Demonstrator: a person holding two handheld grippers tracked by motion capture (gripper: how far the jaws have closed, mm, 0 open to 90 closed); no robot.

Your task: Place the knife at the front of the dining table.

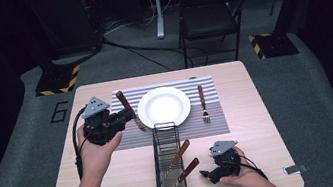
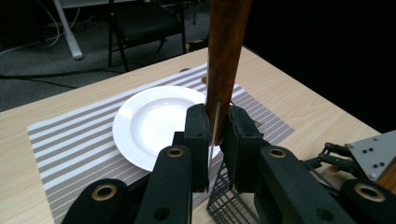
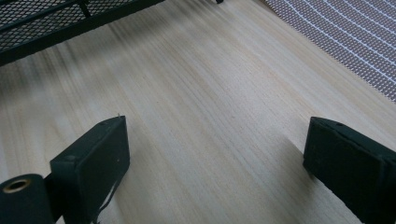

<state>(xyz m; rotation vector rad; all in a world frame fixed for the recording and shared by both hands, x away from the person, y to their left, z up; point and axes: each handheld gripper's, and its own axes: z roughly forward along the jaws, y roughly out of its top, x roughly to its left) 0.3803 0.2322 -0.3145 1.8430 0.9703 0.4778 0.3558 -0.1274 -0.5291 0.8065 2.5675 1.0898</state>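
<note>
A: Counting first: one white plate [image 1: 163,106], one fork [image 1: 203,104], one striped placemat [image 1: 214,121], one black wire caddy [image 1: 169,174], and three wooden-handled knives in all.

B: Where are the three?

A: Two knives [image 1: 181,163] lean inside the caddy, handles up and tilted toward the right. The third knife [image 1: 128,110] is in the left tongs [image 1: 125,116], over the placemat's left part, just beside the plate.

B: How do those tongs stand?

A: Pressed together on the knife. In the left gripper view the pads [image 2: 198,135] pinch the blade just below the brown handle [image 2: 227,56], which rises steeply above them, with the plate beyond it.

B: And the right tongs?

A: The right tongs [image 1: 206,172] lie low on the bare worktop [image 1: 256,160] near the front edge, just right of the caddy. In the right gripper view the two jaws are spread wide with only wood grain between them; they pinch nothing.

B: What sits on the placemat?

A: The plate at its middle, the fork to the plate's right, tines toward the person. The caddy's far end overlaps the placemat's front edge, just below the plate.

B: Anything around?

A: A folding chair [image 1: 210,13] stands on the floor beyond the worktop, well apart. The caddy stands between the two hands.
</note>
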